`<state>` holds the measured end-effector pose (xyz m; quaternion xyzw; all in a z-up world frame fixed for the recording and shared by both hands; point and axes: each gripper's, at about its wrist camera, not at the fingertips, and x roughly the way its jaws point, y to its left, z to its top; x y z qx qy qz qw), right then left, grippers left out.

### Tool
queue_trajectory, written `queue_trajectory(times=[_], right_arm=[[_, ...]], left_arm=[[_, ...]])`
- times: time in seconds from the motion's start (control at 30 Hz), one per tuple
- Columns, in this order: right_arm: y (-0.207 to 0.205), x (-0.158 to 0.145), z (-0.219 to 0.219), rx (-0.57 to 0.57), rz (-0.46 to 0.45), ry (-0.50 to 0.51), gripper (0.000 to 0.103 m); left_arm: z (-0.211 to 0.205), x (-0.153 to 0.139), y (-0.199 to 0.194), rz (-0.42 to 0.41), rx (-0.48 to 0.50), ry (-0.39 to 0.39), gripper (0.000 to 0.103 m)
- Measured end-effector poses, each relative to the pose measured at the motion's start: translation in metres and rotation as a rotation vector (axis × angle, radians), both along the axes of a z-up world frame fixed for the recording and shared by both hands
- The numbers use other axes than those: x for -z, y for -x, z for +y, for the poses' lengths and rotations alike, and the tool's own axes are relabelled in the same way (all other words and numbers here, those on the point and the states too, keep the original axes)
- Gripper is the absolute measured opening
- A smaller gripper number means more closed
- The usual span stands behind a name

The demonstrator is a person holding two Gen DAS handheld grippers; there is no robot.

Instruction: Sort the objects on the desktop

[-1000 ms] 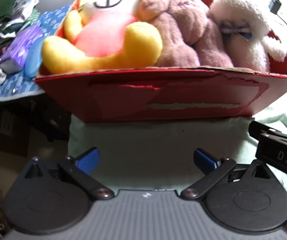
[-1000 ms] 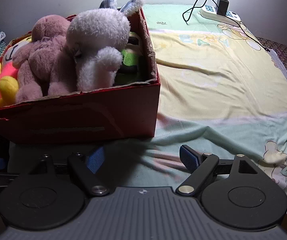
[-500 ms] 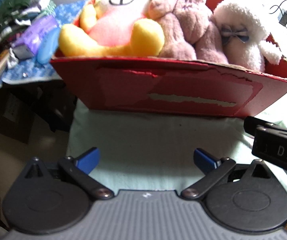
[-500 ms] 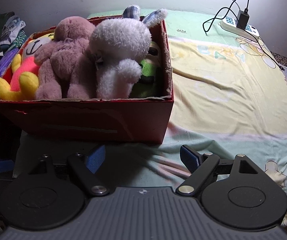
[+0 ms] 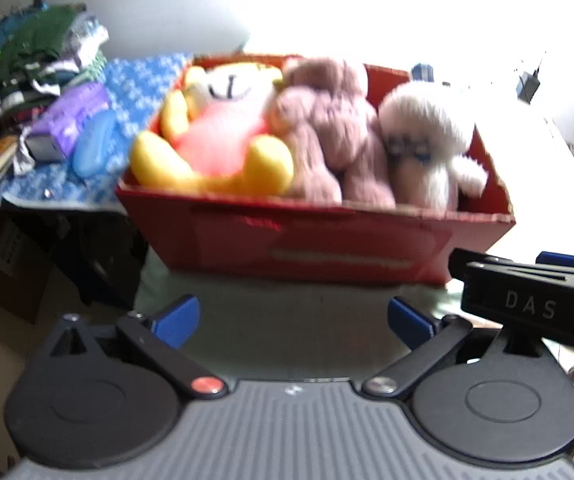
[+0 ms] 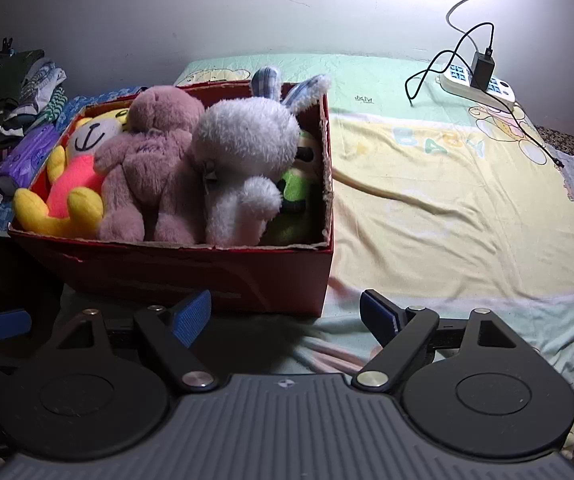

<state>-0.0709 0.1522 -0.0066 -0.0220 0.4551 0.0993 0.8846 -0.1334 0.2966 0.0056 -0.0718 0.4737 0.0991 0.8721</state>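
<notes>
A pale green and yellow sheet point(image 6: 447, 208) covers the surface, a power strip point(image 6: 479, 88) at its far edge. The red box point(image 6: 191, 272) sits on it, packed with a yellow bear point(image 6: 75, 172), brown bear point(image 6: 155, 160), white rabbit point(image 6: 247, 160) and a green toy point(image 6: 295, 196). Both the left gripper point(image 5: 293, 316) and right gripper point(image 6: 285, 312) gape wide, empty, and have backed further from the box than a second ago.
</notes>
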Motion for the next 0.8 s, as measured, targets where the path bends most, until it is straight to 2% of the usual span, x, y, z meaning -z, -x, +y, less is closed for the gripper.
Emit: queue_trajectory(times=[0.2, 0.27, 0.47, 0.67, 0.8], right_arm=[[-0.005, -0.018, -0.003, 0.016, -0.031, -0.017, 0.084], [-0.008, -0.023, -0.003, 0.024, -0.044, -0.019, 0.084], [-0.015, -0.033, 0.002, 0.031, -0.076, -0.012, 0.084], [-0.026, -0.035, 0.008, 0.043, -0.072, -0.011, 0.084], [-0.033, -0.033, 0.011, 0.055, -0.052, -0.022, 0.084]], left_arm=[[0.005, -0.023, -0.005, -0.046, 0.028, 0.01, 0.101], [0.009, -0.029, -0.008, -0.062, 0.031, 0.028, 0.102], [0.013, -0.038, -0.014, -0.106, 0.02, 0.018, 0.102], [0.032, -0.032, -0.031, -0.017, -0.008, 0.04, 0.102], [0.043, -0.034, -0.033, -0.017, -0.067, -0.007, 0.102]])
